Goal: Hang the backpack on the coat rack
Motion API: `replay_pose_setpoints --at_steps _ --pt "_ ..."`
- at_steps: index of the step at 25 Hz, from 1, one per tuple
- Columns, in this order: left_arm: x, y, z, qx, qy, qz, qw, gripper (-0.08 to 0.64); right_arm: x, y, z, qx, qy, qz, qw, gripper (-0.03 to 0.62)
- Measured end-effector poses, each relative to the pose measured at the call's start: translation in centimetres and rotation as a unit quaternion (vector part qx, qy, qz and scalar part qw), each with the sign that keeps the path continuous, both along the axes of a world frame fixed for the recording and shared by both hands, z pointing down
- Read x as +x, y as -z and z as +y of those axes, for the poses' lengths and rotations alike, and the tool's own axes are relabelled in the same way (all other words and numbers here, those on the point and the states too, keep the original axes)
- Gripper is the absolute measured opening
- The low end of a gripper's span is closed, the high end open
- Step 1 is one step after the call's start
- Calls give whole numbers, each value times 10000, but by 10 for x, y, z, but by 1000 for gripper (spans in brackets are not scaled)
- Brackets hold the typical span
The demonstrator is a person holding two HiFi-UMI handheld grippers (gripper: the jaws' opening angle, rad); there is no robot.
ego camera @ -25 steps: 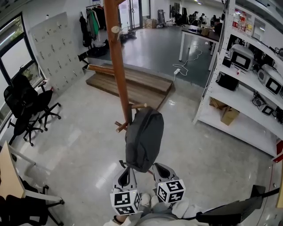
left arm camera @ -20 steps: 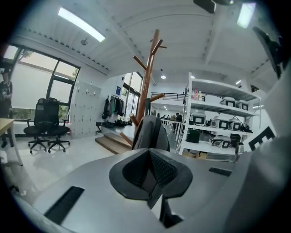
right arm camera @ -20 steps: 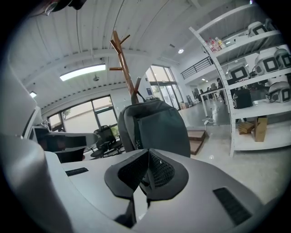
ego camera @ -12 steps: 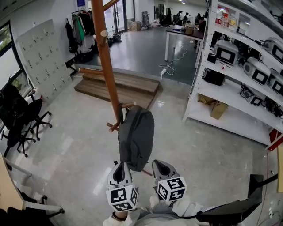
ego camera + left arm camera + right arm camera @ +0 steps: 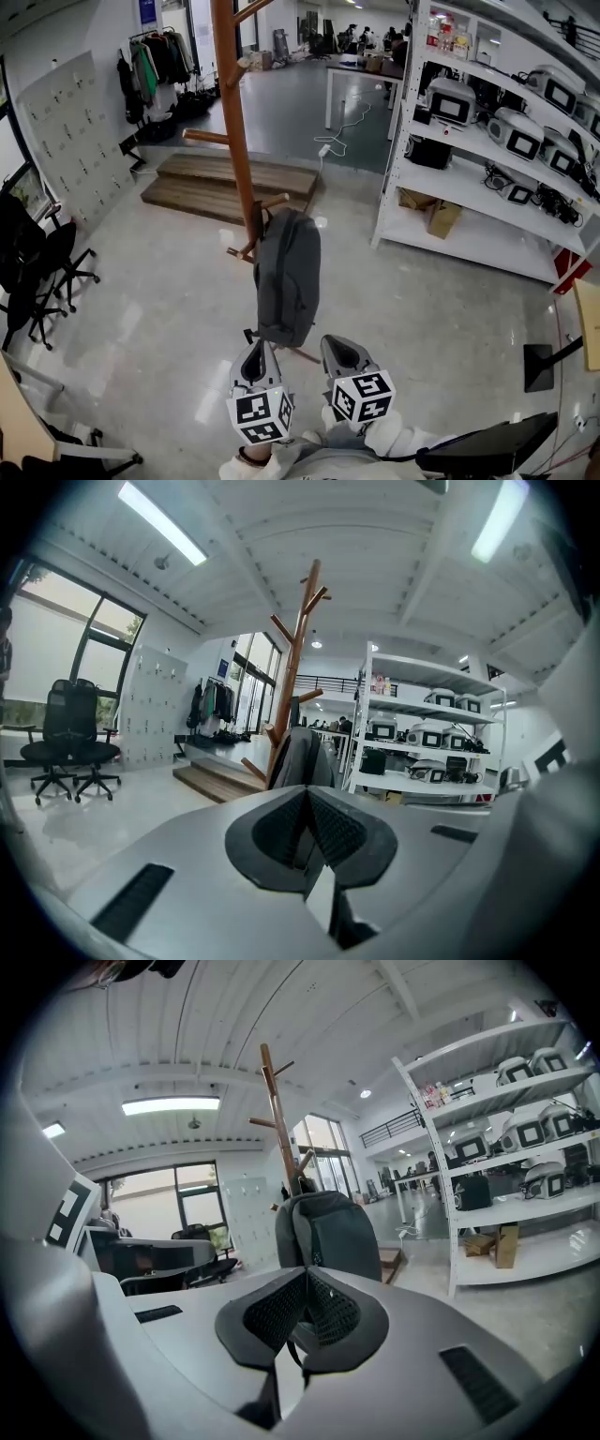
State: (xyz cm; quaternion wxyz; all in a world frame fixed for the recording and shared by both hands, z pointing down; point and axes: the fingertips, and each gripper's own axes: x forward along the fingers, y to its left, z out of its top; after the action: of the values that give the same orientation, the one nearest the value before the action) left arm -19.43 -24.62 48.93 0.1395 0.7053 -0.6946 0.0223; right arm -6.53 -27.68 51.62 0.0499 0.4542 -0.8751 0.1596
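Observation:
A dark grey backpack hangs by its top from a low peg of the tall wooden coat rack. It dangles free above the floor, with small straps loose at its bottom. Just below and in front of it, my left gripper and right gripper sit side by side, both shut with nothing in them. In the left gripper view, the backpack and rack stand straight ahead beyond the gripper. The right gripper faces the backpack and rack too.
White shelving with boxes and appliances runs along the right. A low wooden platform lies behind the rack. Black office chairs stand at the left, near a locker wall. A dark desk edge is at bottom right.
Both grippers have drawn back a little from the backpack's bottom, and it now hangs alone on the peg. The head view has shifted, showing more of the shelving.

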Motion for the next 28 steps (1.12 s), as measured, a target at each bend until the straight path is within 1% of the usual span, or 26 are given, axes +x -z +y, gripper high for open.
replay_pose_setpoints --at_steps 4,8,11,16,20,24,28 --pt "4 1 14 -31 -150 95 9998 2 0 7 19 27 -34 -27 10000 12" --pt "14 11 23 116 -270 75 9995 2 4 17 25 137 -34 3 9999 12" --pt "18 13 26 163 -242 62 9996 2 6 20 26 192 14 -18 9998 12" --pt "27 0 34 -23 -123 110 9999 2 9 11 36 114 171 -2 9998 12" --pt "35 3 38 28 -65 111 9999 2 14 9 37 173 238 34 9996 12" --pt "40 10 38 100 -65 6 9999 2 15 18 36 305 293 -7 9991 12" --pt "38 14 37 155 -34 -7 9999 2 10 21 38 443 460 116 9979 12"
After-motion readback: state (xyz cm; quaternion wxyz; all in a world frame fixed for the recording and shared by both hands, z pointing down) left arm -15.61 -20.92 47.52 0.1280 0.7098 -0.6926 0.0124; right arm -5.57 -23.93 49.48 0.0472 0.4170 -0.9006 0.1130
